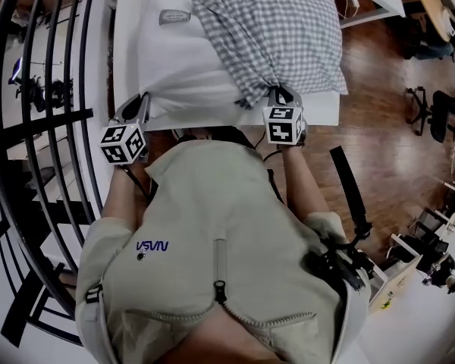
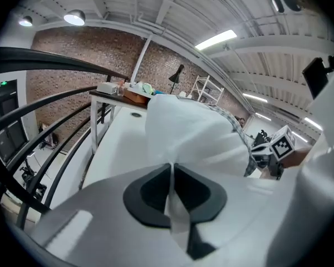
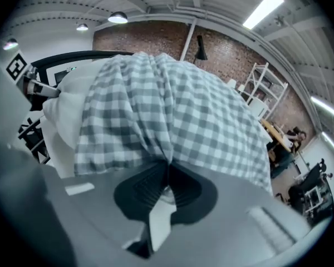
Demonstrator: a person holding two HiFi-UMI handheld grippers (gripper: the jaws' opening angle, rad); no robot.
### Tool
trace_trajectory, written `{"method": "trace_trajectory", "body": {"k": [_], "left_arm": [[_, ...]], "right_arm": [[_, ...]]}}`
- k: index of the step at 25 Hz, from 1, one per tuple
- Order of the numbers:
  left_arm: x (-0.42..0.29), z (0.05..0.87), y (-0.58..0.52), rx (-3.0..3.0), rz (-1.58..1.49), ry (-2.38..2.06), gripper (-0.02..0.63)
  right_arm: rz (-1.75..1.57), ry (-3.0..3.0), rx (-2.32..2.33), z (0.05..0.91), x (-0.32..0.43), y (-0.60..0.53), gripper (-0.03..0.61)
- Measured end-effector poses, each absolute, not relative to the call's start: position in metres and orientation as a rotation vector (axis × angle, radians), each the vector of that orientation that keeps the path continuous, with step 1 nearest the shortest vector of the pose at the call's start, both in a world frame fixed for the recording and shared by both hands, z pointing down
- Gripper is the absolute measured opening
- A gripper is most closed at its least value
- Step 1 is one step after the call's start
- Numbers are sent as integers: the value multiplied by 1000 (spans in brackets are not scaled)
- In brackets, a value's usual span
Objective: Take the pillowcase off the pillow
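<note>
The left gripper has its fingers pressed together on a fold of the white pillow, which bulges just beyond them on the desk. The right gripper has its fingers closed tight on the gathered edge of the checked pillowcase, which covers the pillow's end beyond them
</note>
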State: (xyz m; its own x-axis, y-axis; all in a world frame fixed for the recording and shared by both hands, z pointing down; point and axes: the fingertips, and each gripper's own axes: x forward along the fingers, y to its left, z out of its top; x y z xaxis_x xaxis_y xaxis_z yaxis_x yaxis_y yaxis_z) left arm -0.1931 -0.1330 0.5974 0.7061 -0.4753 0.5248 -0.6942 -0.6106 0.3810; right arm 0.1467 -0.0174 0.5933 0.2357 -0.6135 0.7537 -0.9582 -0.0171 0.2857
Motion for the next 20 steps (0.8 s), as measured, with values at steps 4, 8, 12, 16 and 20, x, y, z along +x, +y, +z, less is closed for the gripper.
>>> {"method": "trace_trajectory", "body": {"k": [4, 8, 12, 16, 20], "left_arm": [[-179, 576, -116, 2438, 550, -768, 28], [-184, 534, -110, 2538, 544, -784, 59], [-179, 482, -134, 2647, 416, -902, 48], [-161, 451, -175, 2734, 324, -1007, 94], [-114, 463, -206, 2804, 416, -889, 283]], "right_arm": [[522, -1554, 1665, 579, 133, -20, 11], [469, -1696, 1648, 540, 109, -15, 57], [319, -1885, 1638, 482, 79, -35, 58], [172, -2025, 1661, 431, 64, -78, 58], [142, -2078, 1576, 420, 53, -132, 103]]}}
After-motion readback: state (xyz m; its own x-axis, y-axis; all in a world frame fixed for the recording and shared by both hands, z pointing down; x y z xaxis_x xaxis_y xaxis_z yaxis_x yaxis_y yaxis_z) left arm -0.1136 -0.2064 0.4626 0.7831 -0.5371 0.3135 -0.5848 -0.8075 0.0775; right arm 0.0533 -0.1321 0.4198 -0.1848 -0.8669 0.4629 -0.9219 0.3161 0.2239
